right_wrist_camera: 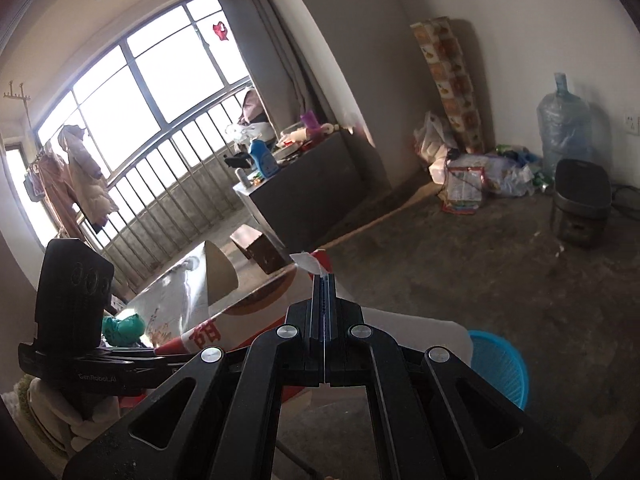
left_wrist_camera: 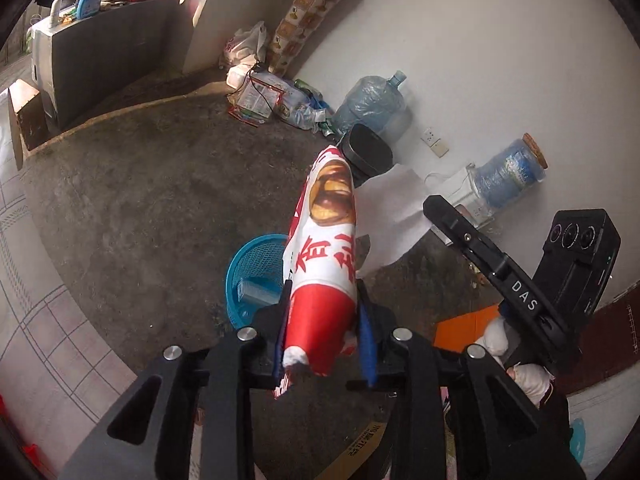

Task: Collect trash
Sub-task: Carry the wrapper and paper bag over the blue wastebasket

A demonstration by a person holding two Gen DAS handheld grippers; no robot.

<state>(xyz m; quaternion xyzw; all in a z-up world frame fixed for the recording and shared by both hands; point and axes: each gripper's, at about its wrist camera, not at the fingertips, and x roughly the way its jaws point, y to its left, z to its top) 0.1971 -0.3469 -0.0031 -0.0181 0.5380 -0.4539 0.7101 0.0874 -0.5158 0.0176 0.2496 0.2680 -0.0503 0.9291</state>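
My left gripper (left_wrist_camera: pixel 325 312) is shut on a red and white snack wrapper (left_wrist_camera: pixel 326 256) with red Chinese characters, held up over the floor. A blue mesh basket (left_wrist_camera: pixel 250 276) stands on the floor just left of and below the wrapper, with a pale box inside. My right gripper (right_wrist_camera: pixel 325 280) is shut on the edge of a thin white sheet (right_wrist_camera: pixel 306 262); that sheet (left_wrist_camera: pixel 390 216) and the right gripper (left_wrist_camera: pixel 486 258) also show in the left wrist view, to the right of the wrapper. The basket (right_wrist_camera: pixel 500 364) shows at lower right in the right wrist view.
A black bin (left_wrist_camera: pixel 366 152) stands near the wall by two water jugs (left_wrist_camera: pixel 374 104). A heap of plastic bags (left_wrist_camera: pixel 276 96) lies in the corner. A dark cabinet (right_wrist_camera: pixel 304 184) with bottles stands by the window. An orange sheet (left_wrist_camera: pixel 464 326) lies on the floor.
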